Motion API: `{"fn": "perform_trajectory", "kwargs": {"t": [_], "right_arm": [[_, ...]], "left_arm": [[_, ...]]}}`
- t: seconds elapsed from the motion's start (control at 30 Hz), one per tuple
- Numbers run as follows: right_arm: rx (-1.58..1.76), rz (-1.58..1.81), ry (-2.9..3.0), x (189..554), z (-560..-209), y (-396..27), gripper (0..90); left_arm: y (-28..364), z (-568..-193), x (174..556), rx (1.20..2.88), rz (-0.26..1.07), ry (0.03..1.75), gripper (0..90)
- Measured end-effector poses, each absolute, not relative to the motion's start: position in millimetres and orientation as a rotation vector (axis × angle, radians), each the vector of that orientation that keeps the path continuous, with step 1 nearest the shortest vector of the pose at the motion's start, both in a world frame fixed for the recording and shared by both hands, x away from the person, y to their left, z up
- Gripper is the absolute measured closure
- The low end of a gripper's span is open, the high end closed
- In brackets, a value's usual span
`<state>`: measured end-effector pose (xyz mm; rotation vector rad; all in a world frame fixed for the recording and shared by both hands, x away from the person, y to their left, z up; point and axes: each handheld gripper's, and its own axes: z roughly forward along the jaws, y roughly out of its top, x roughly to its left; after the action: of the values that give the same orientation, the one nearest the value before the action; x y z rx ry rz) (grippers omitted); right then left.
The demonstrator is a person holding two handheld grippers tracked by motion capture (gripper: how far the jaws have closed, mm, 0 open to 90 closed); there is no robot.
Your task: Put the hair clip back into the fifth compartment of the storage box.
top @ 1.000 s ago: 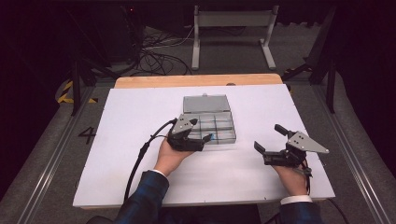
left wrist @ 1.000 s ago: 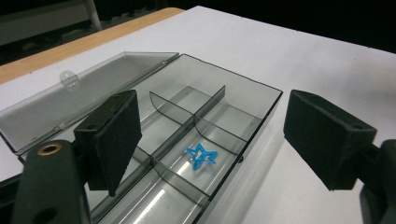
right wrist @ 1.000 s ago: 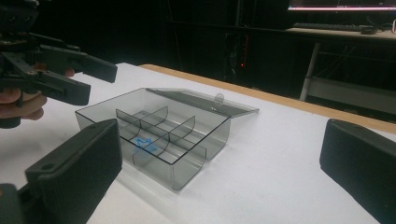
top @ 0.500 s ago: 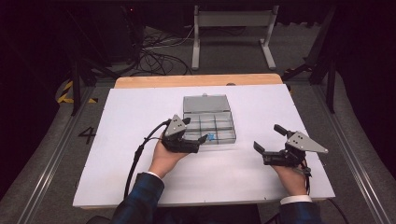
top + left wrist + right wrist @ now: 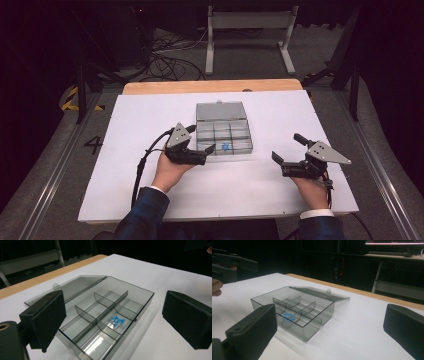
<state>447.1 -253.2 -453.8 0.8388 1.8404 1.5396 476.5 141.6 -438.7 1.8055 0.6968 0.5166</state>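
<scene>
Covering wooden table (image 5: 210,86): white sheet (image 5: 150,110).

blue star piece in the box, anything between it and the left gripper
Nothing solid sits on top of it: the lid lies open flat behind the box. The blue star piece lies in a compartment, so the near wall and dividers stand between it and the open left gripper.

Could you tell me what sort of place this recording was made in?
Probably a lab or studio recording station: a white-covered table under dark surroundings, loose cables on the floor, and a clear divided organiser box laid out for handling.
</scene>
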Motion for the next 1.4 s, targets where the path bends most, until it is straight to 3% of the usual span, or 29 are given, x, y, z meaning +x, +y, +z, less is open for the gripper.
{"fn": "perform_trajectory", "kwargs": {"t": [1.4], "right_arm": [[0.852, 1.539, 1.831, 447.7, -455.8, -252.1, 0.0]], "left_arm": [[183.0, -437.4, 453.0, 1.728, 0.538, 0.693, 0.7]]}}
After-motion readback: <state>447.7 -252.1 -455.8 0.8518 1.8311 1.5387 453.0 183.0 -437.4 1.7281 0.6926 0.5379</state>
